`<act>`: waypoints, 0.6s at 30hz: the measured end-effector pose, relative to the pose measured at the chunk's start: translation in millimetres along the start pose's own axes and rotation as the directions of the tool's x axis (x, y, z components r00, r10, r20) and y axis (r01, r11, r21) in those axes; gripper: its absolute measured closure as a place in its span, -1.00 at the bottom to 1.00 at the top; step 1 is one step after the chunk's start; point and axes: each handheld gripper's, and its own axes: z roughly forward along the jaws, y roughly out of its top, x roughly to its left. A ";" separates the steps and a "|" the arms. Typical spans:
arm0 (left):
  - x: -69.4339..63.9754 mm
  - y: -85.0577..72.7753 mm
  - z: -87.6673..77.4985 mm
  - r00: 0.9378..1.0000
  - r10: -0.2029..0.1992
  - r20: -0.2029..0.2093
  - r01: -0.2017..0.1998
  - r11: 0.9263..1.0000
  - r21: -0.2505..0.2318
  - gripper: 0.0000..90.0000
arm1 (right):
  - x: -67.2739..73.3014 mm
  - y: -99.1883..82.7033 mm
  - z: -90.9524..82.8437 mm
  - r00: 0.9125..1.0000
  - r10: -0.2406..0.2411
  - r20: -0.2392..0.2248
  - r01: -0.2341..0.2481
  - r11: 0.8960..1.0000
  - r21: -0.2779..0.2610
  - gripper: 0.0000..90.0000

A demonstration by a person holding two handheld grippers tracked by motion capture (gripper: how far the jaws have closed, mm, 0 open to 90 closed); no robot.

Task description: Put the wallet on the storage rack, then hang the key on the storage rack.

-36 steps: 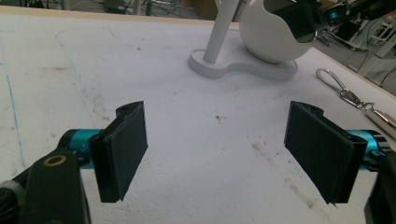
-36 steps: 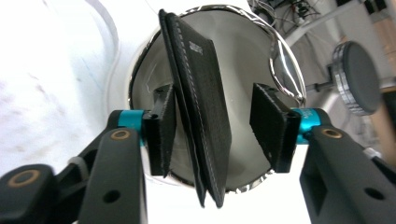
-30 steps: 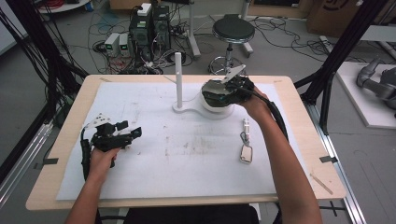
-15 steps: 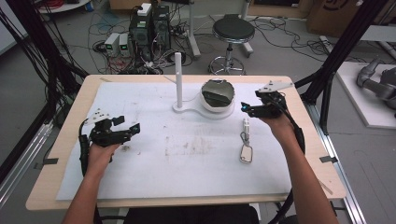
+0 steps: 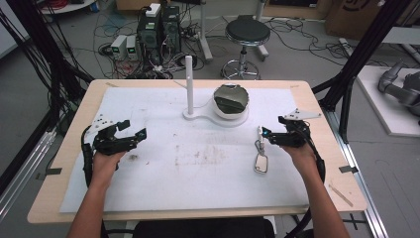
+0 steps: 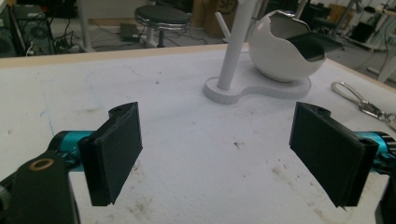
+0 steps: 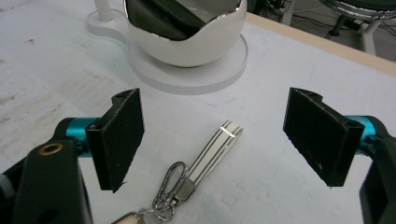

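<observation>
A white egg-shaped bowl (image 5: pixel 231 99) sits on a white base with an upright post (image 5: pixel 188 79) at the table's far middle. A dark flat object (image 7: pixel 163 18) lies in the bowl. A keychain (image 5: pixel 259 148) with a striped strap (image 7: pixel 219 142) and carabiner lies on the white mat. My right gripper (image 5: pixel 267 135) hovers just right of the strap. Its jaws have just been opening and stand wide, with the strap on the mat below them. My left gripper (image 5: pixel 138 134), at the left, is open and empty; its jaws have just widened slightly.
The white mat (image 5: pixel 198 168) covers most of the wooden table. The bowl (image 6: pixel 280 51) and post (image 6: pixel 236 46) stand ahead of the left gripper (image 6: pixel 224 149), with the keychain (image 6: pixel 355 98) off to its right. A stool and cables are on the floor beyond.
My right hand has left the bowl, moving right, nearer and lower to beside the keychain, its jaws now wide. The dark object stays in the bowl. The left hand has barely moved.
</observation>
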 end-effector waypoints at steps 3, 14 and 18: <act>2.4 -0.3 -1.7 1.000 -0.014 -0.008 0.014 1.000 -0.010 -0.63 | 4.4 -11.6 4.1 1.000 0.009 0.000 -0.009 1.000 0.003 -0.54; 0.2 -2.9 -4.2 1.000 -0.013 0.006 0.014 1.000 -0.013 -0.63 | 3.5 -12.4 1.0 1.000 0.006 0.002 -0.006 1.000 0.001 -0.54; -2.1 -3.0 -2.2 1.000 -0.009 0.016 0.009 1.000 -0.009 -0.63 | 2.3 -12.9 -0.9 1.000 0.002 0.009 -0.002 1.000 -0.004 -0.54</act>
